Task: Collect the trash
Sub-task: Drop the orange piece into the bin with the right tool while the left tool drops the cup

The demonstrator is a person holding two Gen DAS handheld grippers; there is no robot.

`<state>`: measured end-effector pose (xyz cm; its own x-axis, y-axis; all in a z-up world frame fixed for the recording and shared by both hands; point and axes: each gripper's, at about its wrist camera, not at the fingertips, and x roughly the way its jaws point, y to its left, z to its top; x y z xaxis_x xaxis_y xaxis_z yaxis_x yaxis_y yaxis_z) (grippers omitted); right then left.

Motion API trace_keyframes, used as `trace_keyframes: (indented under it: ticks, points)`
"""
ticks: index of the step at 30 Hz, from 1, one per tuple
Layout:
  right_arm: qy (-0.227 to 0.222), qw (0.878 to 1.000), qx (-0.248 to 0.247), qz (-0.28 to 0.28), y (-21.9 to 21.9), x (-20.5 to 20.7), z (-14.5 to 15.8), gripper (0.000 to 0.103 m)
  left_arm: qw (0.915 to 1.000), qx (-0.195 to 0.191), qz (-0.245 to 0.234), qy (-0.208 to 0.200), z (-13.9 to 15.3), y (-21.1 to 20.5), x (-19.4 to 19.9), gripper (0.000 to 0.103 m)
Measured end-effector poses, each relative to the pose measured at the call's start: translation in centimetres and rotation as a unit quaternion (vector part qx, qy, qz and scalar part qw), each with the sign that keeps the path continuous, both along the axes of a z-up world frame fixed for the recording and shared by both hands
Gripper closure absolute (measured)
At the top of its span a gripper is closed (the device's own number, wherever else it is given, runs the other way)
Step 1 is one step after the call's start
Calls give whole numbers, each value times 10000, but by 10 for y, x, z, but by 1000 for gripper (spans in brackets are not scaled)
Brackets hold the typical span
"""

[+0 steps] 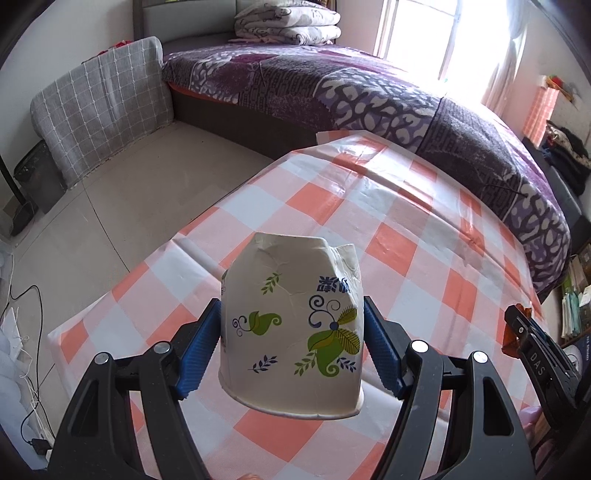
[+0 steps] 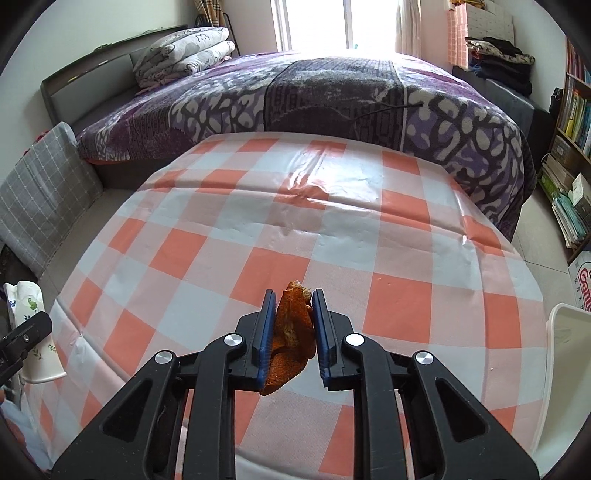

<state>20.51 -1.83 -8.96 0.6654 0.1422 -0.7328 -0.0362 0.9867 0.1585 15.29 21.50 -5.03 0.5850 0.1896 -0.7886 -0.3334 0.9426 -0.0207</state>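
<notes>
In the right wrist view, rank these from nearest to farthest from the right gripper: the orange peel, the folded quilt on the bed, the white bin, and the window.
1. orange peel: clamped between the jaws of the right gripper.
2. white bin: at the table's right edge.
3. folded quilt: far left, at the head of the bed.
4. window: beyond the bed, top centre.

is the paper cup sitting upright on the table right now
No, the left gripper holds the crumpled paper cup upside down above the checked tablecloth.
</notes>
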Motion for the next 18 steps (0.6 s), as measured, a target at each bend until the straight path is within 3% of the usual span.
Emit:
trace_keyframes:
  ticks: [18]
  points:
    - [-463, 9977, 110, -490, -61, -51, 52, 84, 9975, 104, -573, -401, 31, -70, -5, 31]
